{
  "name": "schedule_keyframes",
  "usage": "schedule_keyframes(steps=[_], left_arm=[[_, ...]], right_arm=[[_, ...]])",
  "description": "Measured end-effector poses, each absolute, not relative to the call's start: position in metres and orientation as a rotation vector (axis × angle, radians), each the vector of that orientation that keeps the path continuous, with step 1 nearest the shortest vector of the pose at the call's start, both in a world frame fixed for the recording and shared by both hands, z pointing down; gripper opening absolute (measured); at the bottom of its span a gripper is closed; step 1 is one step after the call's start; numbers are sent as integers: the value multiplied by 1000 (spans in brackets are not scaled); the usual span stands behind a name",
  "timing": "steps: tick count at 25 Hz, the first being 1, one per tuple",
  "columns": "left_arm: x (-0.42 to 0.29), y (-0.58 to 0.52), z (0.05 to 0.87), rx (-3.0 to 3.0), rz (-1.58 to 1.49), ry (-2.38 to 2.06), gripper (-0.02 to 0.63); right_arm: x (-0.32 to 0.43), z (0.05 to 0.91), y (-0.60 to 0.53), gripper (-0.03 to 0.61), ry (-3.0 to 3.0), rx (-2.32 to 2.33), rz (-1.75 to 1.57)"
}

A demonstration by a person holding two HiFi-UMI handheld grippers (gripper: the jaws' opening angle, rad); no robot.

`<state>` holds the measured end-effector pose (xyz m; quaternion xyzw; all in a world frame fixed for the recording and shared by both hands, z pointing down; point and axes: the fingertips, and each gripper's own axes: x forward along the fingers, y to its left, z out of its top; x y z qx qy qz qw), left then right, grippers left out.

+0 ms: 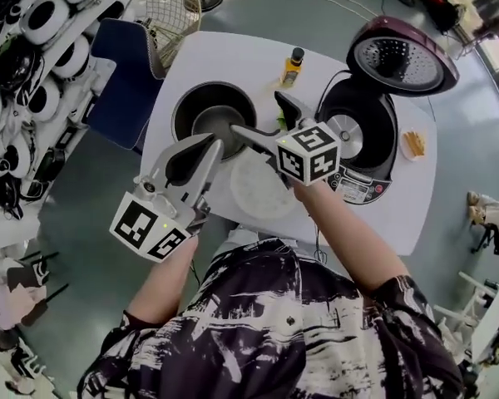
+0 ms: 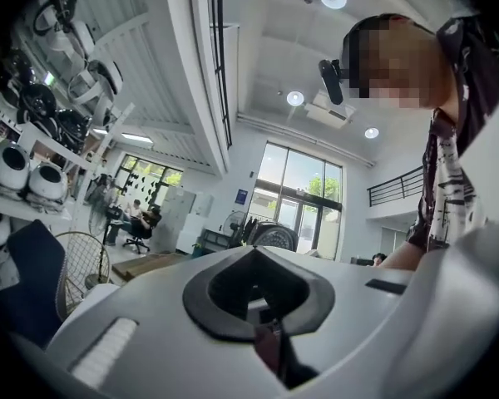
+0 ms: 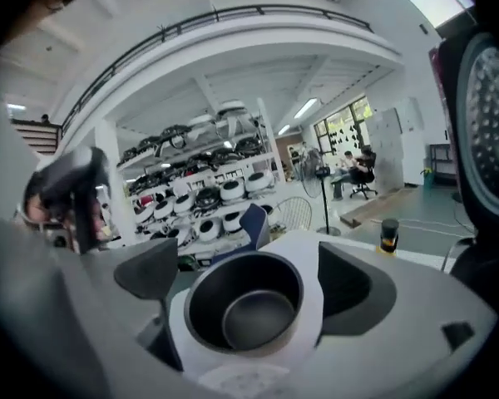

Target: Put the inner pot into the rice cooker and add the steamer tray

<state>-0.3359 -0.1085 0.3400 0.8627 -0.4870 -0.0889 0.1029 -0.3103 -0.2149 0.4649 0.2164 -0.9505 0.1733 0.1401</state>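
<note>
Shelves of round appliances line a bright showroom behind a white counter [image 1: 233, 61], where a person in a patterned shirt works a hand-held gripper in each hand. The dark grey round metal inner pot [image 1: 214, 116] stands empty at about 11 o'clock on the counter. It is well apart from the black rice cooker with a maroon lid [image 1: 374, 123], which sits open at 2 o'clock with its cavity bare. A pale round steamer tray [image 1: 256, 185] lies flat toward 6 o'clock, just beside the pot, and a small yellow bottle with a black cap [image 1: 293, 65] stands at 12 o'clock.

The step in hand appears to be taking hold of the pot. Done well, one finger would drop inside the rim and the other outside, closing firmly on the wall. A second grip on the opposite rim should keep the pot level for the carry toward 2 o'clock, and the pot would then go down square into the cavity.

The right gripper [image 1: 258, 113] hovers at the pot's 3 o'clock rim with its fingers [image 3: 362, 293] spread wide; they frame the pot but appear to touch nothing. The left gripper [image 1: 214, 146] hangs near the pot's 6 o'clock side, its fingers pressed together on nothing.
</note>
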Motion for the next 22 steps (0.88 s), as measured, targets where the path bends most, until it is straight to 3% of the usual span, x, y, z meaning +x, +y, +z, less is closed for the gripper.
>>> schedule_keyframes(steps=[7, 15, 18, 22], left_arm=[[-380, -84, 365, 2437, -303, -1499, 5], [-424, -64, 381, 2339, -338, -1590, 5], [-436, -58, 384, 2306, -345, -1627, 5], [-450, -54, 387, 2274, -358, -1660, 5]], right_arm=[[-344, 597, -251, 514, -2367, 649, 739], [-353, 673, -271, 480, -2063, 676, 816], [-349, 684, -273, 238, -1968, 644, 816], [-344, 696, -272, 53, -1826, 585, 745]])
